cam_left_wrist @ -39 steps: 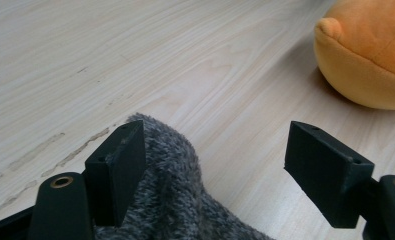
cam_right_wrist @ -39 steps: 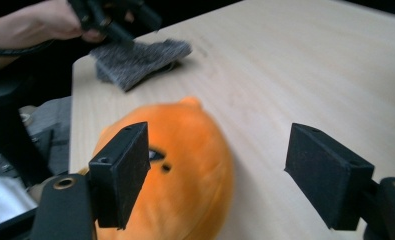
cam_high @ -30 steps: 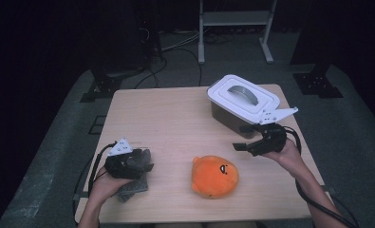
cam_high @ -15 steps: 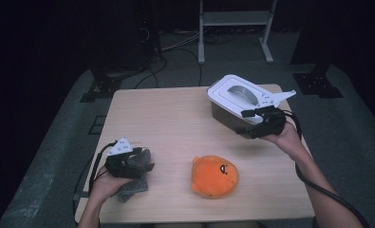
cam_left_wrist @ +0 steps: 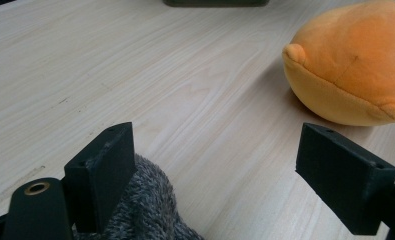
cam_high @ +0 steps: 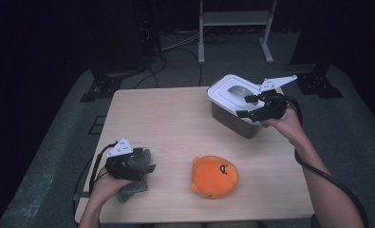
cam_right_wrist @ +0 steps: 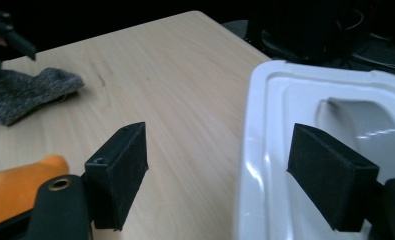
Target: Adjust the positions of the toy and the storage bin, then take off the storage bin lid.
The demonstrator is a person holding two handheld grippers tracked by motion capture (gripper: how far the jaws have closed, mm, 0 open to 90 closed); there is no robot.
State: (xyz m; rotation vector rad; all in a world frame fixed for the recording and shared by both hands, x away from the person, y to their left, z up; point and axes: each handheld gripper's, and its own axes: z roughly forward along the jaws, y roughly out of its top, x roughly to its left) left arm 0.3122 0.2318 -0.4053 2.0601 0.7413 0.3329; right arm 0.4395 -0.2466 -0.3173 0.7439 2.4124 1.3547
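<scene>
Now my left gripper rests near counter's near-left corner, jaws just opening, spread over grey knit cloth. Right gripper, jaws spread, hovers at white bin lid, far-right corner.

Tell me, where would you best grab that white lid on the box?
Probably at the white lid's raised rim nearest the right gripper, coming from that side: its open jaws already straddle that edge, and the sunken middle looks too smooth to pinch.
</scene>
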